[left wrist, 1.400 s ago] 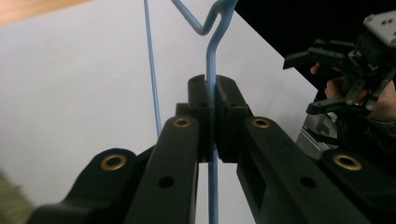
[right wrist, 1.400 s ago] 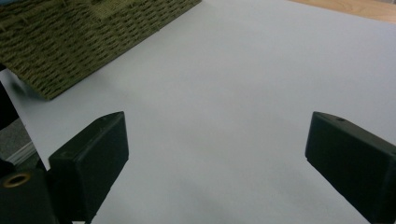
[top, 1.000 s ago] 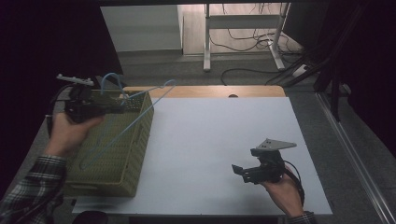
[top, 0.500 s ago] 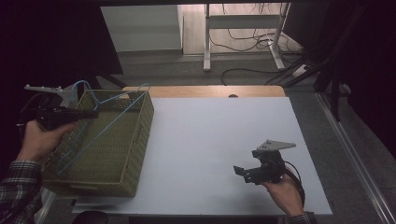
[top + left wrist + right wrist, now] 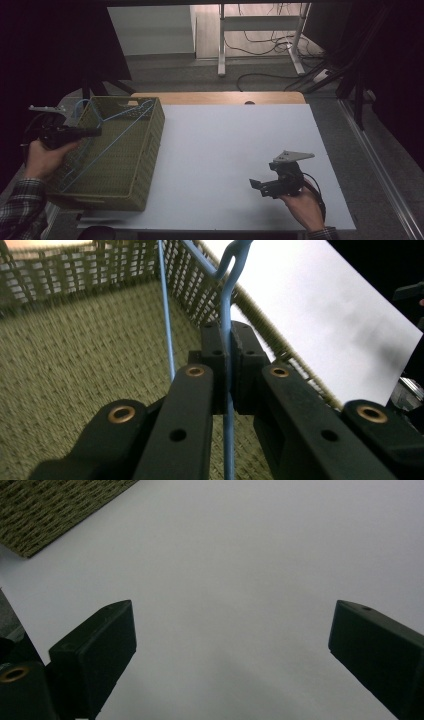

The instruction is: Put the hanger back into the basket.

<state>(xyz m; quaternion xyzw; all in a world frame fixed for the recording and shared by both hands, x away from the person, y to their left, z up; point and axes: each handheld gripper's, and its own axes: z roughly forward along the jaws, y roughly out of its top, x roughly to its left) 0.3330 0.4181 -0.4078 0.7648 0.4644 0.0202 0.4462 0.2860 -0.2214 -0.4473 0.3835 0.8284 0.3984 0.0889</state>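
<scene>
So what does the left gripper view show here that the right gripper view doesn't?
The left gripper view alone has its black jaws shut on a blue wire hanger, whose hook rises over the basket rim, and the woven inside of the olive basket. The right gripper view alone has its own jaws spread wide with nothing between them, over bare table. Both share the white table top and some of the basket's weave.

The right gripper point(image 5: 232, 655) has its two black jaws wide apart above the plain white tabletop point(image 5: 240, 570); a woven olive-green basket point(image 5: 55, 507) is in the upper left corner
</scene>
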